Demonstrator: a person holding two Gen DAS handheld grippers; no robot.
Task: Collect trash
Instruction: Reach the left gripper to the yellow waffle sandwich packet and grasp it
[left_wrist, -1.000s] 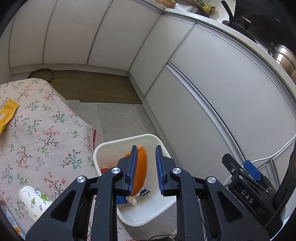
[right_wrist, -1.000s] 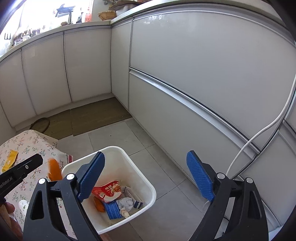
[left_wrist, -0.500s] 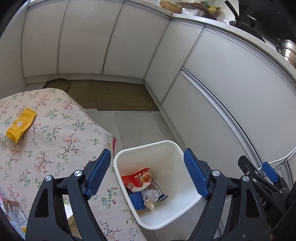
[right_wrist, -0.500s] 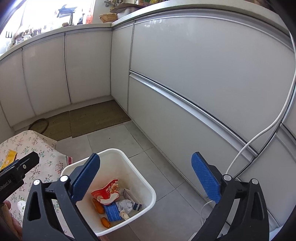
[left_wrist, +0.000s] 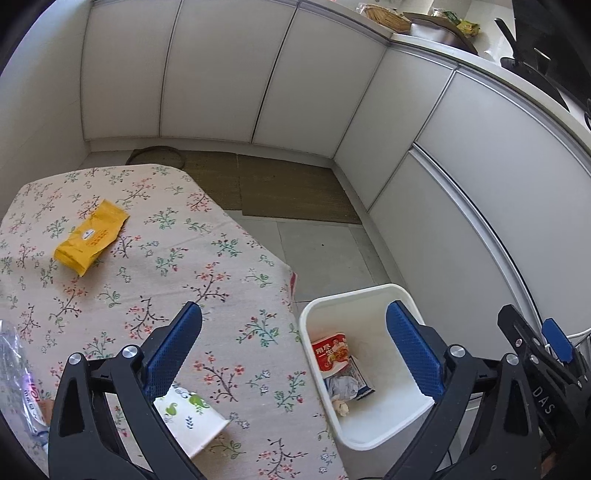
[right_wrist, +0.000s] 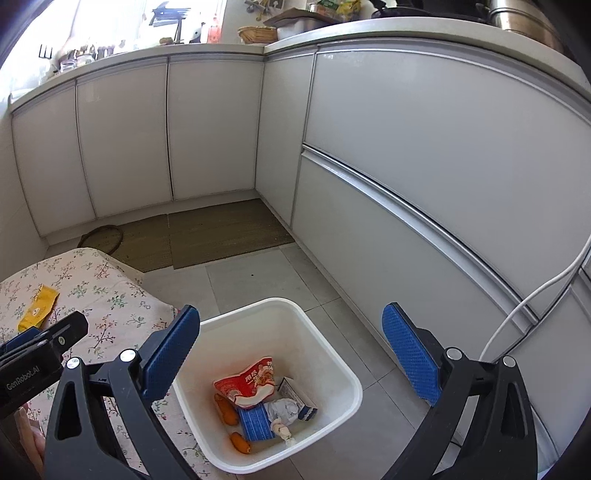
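A white bin (left_wrist: 402, 299) (right_wrist: 332, 354) stands on the floor beside the table and holds a red wrapper (right_wrist: 247, 380), a blue packet, crumpled paper and orange pieces (right_wrist: 226, 408). My left gripper (left_wrist: 295, 350) is open and empty, above the table edge and the bin. My right gripper (right_wrist: 291, 354) is open and empty above the bin. A yellow packet (left_wrist: 90, 232) (right_wrist: 38, 306) lies on the floral tablecloth at the far left. A paper cup (left_wrist: 192, 417) lies on its side near my left finger.
The floral-cloth table (left_wrist: 155, 236) fills the left. White cabinets (right_wrist: 406, 155) curve around the back and right. A brown mat (right_wrist: 221, 232) lies on the tiled floor. A white cable (right_wrist: 535, 291) hangs at right. A clear plastic wrapper (left_wrist: 14, 369) lies at the table's left edge.
My left gripper opened and let the orange piece fall into the bin, then swung left over the table. My right gripper stayed open above the bin.
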